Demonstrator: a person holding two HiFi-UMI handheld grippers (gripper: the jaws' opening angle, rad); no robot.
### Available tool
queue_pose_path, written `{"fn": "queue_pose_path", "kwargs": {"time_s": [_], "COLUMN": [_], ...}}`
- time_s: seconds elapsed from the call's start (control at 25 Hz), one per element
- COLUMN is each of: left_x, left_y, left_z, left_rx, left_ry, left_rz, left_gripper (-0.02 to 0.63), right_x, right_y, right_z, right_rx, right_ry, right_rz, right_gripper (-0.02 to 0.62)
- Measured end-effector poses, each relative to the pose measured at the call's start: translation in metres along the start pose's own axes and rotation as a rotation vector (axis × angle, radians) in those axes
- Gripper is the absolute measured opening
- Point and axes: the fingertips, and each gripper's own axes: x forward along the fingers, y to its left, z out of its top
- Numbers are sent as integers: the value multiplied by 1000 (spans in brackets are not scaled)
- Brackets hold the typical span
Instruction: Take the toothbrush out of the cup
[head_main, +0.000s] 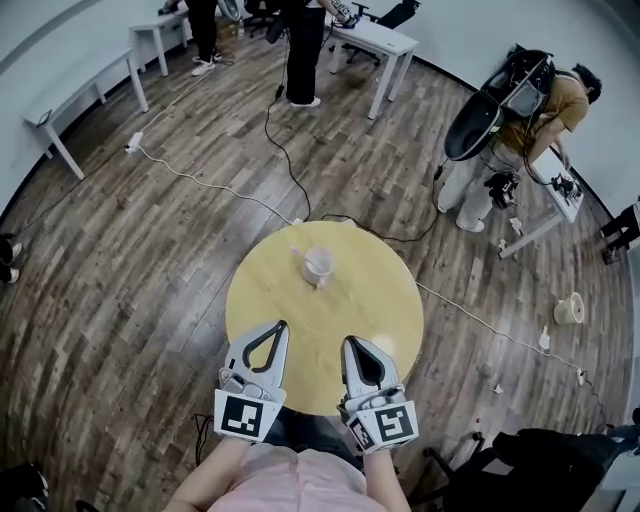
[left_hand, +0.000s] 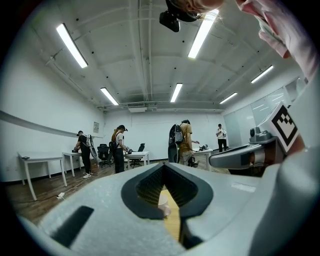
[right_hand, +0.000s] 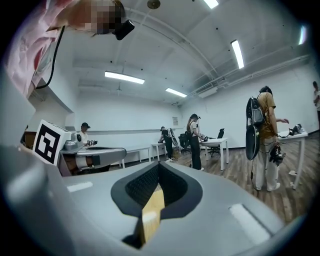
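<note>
Claws both clenched and empty: in the head view our left claw and right claw hover at the tabletop's near edge. The cup stands ahead between them, its toothbrush seemingly leaning left. Our left gripper view frames the cup; our right gripper view shows only tabletop.

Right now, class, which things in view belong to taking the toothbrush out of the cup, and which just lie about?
Job: cup, toothbrush, left gripper, right gripper, yellow table.
Lying about: white cable, beige roll, white desk.

Pale cup beyond closed jaws
</note>
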Motion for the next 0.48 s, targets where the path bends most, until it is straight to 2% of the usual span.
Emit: {"fn": "queue_pose_path", "kwargs": {"time_s": [0.12, 0.24, 0.28, 0.48], "left_x": [11, 22, 26, 46], "left_y": [2, 9, 13, 27], "left_z": [-7, -14, -16, -26], "left_rx": [-18, -162, -184, -176], "left_ry": [9, -3, -5, 14], "left_rz": [11, 84, 105, 153], "left_gripper": [-3, -3, -3, -3], "right_x": [15, 29, 34, 63], "right_y": [-8, -18, -22, -41], "right_z": [0, 2, 2, -4], "right_rx": [-9, -18, -19, -31], "right_ry": [8, 15, 18, 41], "right_rz": [13, 37, 47, 80], "right_gripper": [9, 9, 9, 8]}}
